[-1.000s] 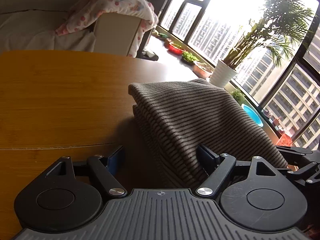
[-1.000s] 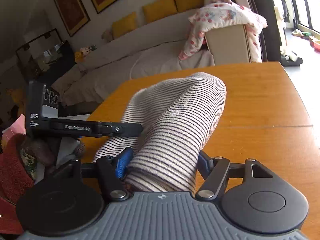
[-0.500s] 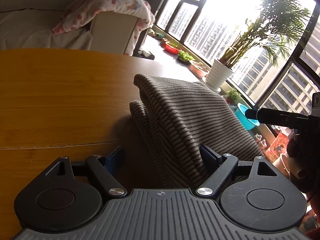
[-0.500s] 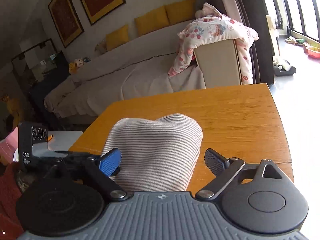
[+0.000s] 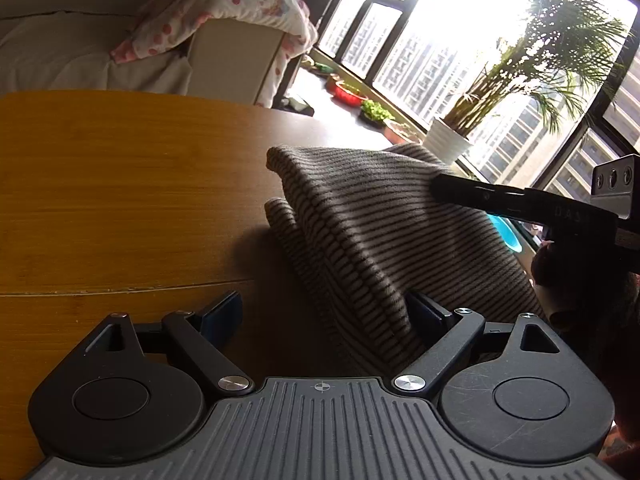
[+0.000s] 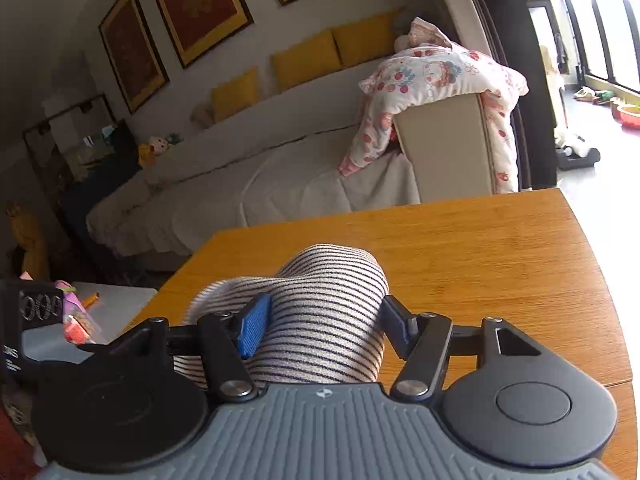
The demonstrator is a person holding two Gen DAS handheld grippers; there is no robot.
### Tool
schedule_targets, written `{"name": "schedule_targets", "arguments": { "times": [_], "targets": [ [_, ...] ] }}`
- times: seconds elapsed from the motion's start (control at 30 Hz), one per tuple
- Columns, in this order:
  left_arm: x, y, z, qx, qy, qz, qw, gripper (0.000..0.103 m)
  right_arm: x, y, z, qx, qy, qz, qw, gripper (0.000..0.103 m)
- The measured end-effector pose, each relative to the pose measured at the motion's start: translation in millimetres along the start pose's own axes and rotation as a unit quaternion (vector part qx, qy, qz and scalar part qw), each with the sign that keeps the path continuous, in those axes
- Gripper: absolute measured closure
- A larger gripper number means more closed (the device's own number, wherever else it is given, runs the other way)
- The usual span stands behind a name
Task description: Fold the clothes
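Note:
A striped knit garment (image 5: 372,232) lies bunched on the wooden table (image 5: 120,184). My left gripper (image 5: 324,312) is open; the garment's near fold lies against its right finger (image 5: 428,312), and the left finger (image 5: 224,312) is apart over bare wood. My right gripper (image 6: 324,320) is open with the rolled garment (image 6: 324,312) lying between its fingers, a blue pad (image 6: 254,328) on the left and a dark pad (image 6: 394,326) on the right. The right gripper also shows in the left wrist view (image 5: 520,200), at the garment's right side.
A sofa (image 6: 280,184) with a flowered quilt (image 6: 436,88) stands beyond the table's far edge. Windows and a potted palm (image 5: 452,140) are on the right. A low white table with small items (image 6: 88,312) stands to the left.
The right gripper has pulled back and risen, and the garment roll now looks shorter in its view. The right gripper has come into the left wrist view beside the garment.

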State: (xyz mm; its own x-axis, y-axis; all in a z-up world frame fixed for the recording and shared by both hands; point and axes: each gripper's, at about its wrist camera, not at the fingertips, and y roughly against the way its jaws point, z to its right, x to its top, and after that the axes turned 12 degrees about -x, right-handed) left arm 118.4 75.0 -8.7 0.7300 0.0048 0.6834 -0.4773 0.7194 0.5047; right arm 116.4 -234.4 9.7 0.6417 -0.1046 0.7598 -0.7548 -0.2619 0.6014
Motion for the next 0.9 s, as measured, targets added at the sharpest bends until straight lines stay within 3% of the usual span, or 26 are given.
{"name": "schedule_targets", "arguments": {
  "times": [0.13, 0.2, 0.27, 0.37, 0.43, 0.5, 0.57, 0.63, 0.9],
  "targets": [
    [2, 2, 19, 0.022, -0.025, 0.006, 0.9994, 0.011, -5, 3, -3, -0.012, 0.016, 0.008, 1.000, 0.042],
    [3, 8, 28, 0.011, -0.025, 0.001, 0.9996, 0.013, -8, 12, -2, -0.018, 0.020, 0.011, 1.000, 0.042],
    [1, 11, 35, -0.022, -0.016, -0.011, 0.9996, 0.011, -11, 22, -1, -0.024, 0.024, 0.014, 0.999, 0.040],
    [-7, 8, 44, -0.055, -0.008, -0.034, 0.9979, 0.008, -19, 37, 4, -0.012, 0.009, 0.000, 1.000, 0.027],
    [-2, 3, 38, -0.051, -0.007, -0.031, 0.9982, 0.009, -28, 45, 10, 0.009, -0.017, -0.019, 1.000, 0.022],
    [3, -3, 31, -0.046, -0.007, -0.028, 0.9985, 0.028, -40, 50, 16, 0.034, -0.041, -0.041, 0.998, 0.020],
    [8, -8, 24, -0.041, -0.006, -0.026, 0.9988, 0.032, -51, 51, 16, 0.054, -0.045, -0.052, 0.996, 0.022],
    [13, -13, 18, -0.036, -0.006, -0.023, 0.9991, 0.038, -56, 49, 4, 0.053, -0.013, -0.038, 0.998, 0.037],
    [38, -34, -11, -0.013, -0.005, -0.010, 0.9999, 0.038, -10, -19, -18, 0.035, 0.032, -0.003, 0.999, 0.037]
  ]
}}
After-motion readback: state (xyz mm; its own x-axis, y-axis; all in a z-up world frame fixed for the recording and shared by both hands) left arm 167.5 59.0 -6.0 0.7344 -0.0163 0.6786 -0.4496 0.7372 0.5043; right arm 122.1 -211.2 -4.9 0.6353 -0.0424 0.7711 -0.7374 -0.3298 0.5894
